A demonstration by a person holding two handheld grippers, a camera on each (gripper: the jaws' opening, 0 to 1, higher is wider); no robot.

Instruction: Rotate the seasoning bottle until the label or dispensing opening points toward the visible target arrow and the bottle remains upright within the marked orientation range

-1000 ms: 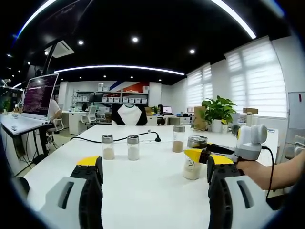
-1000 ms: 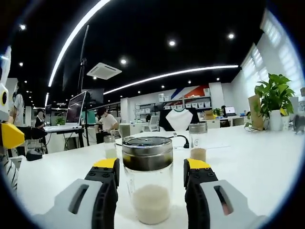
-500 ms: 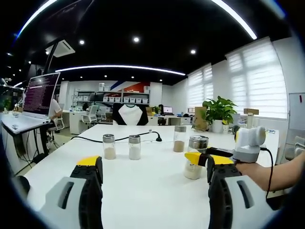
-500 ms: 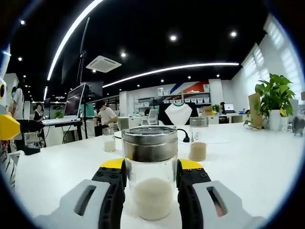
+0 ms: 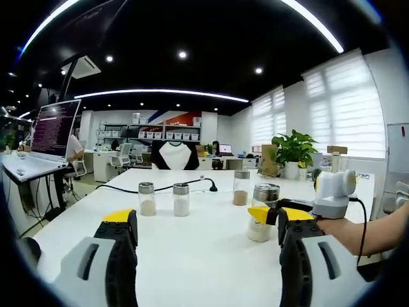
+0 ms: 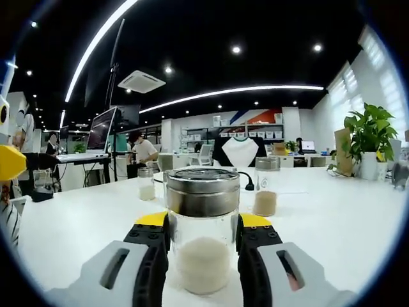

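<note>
A clear glass seasoning bottle with a brushed metal screw lid (image 6: pixel 202 238) stands upright on the smooth white worktop (image 6: pixel 332 217), pale powder filling its lower third. It is a squat cylinder, the lid a wide band of dull steel. In the right gripper view the right tongs (image 6: pixel 202 240) have their grey jaws with black inner faces and yellow tips pressed against both sides of the glass, closed onto it at about mid-height. In the left gripper view the same bottle (image 5: pixel 261 216) stands at the right of the worktop (image 5: pixel 192 256), the right tongs (image 5: pixel 268 213) reaching in level from the right edge, carried by a person's forearm (image 5: pixel 377 231) held low over the surface.

The left tongs (image 5: pixel 206 224) hang above the near part of the worktop with the jaws spread wide and nothing between them, well apart from the held bottle.

Farther back stand three more glass jars: two small shakers with dark caps (image 5: pixel 164 199) side by side, each holding a little pale powder, and a taller jar with tan contents (image 5: pixel 240 187) beyond the held bottle. A black cable (image 5: pixel 160 187) runs behind them. A leafy green potted plant in a white pot (image 5: pixel 293 152) sits at the far right.
</note>
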